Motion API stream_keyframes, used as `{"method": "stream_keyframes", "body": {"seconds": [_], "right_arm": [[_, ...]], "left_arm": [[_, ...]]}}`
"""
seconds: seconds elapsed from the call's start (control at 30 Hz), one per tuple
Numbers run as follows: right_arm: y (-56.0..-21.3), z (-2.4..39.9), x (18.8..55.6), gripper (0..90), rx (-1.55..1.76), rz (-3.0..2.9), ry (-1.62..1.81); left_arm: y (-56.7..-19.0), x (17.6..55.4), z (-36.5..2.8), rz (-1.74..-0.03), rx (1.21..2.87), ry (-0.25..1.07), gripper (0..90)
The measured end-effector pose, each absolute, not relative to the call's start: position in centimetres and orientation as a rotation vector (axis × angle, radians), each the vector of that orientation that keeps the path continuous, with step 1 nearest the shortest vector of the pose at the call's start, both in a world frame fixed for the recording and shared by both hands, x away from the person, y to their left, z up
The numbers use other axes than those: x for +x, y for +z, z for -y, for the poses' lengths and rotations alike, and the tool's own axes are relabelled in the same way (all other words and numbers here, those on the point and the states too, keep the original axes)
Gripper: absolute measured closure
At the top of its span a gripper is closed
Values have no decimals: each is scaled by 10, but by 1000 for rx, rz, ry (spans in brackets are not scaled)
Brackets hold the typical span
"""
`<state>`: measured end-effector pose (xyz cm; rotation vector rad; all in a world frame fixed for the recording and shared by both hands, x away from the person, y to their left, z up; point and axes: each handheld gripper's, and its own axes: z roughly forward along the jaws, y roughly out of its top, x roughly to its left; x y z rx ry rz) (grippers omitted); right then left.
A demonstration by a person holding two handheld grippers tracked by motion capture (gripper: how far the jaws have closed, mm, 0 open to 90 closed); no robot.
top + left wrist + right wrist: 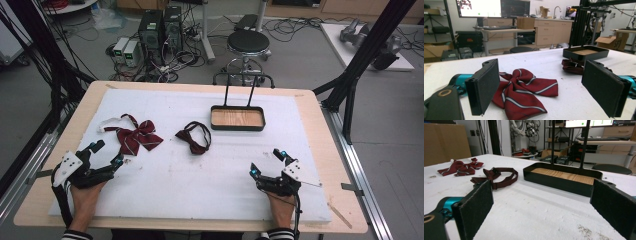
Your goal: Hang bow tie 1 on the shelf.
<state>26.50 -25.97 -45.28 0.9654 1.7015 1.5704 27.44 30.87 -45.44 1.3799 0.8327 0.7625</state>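
A red striped bow tie (136,136) (524,90) (461,168) with a white strap lies on the white pad at the left. To its right lies a dark maroon bow tie (194,137) (572,66) (495,178) with its band looped. A black tray (237,118) (586,52) (564,177) with a wooden floor and a tall handle stands behind them. My left gripper (107,152) (541,90) rests open just in front of the striped tie, nothing between its jaws. Near the front right, my right gripper (267,162) (541,207) sits open and empty, facing the tray.
The white foam pad (200,175) covers a wooden table (320,125). Beyond the table stand a black stool (248,42), computer towers (160,30) and tangled cables. Black frame posts (365,50) rise at both sides.
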Motion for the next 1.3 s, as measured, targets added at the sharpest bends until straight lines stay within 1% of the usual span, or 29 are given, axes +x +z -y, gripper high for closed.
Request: {"method": "stream_keyframes", "body": {"seconds": [0.2, 0.37, 0.63, 1.2, 1.3], "right_arm": [[-453, 260, 265, 40, 972, -1704, 1569], [-453, 260, 266, 41, 971, -1697, 1569], [-453, 260, 266, 40, 971, -1698, 1569], [-453, 260, 266, 40, 969, -1697, 1574], [-453, 260, 266, 40, 975, -1698, 1575]], "left_arm": [[-448, 279, -319, -851, 1412, 763, 154], [-429, 294, -323, -835, 1504, 735, 154], [-406, 322, -319, -800, 1662, 682, 154], [-385, 361, -313, -791, 1868, 573, 154], [-382, 370, -309, -795, 1935, 561, 155]]}}
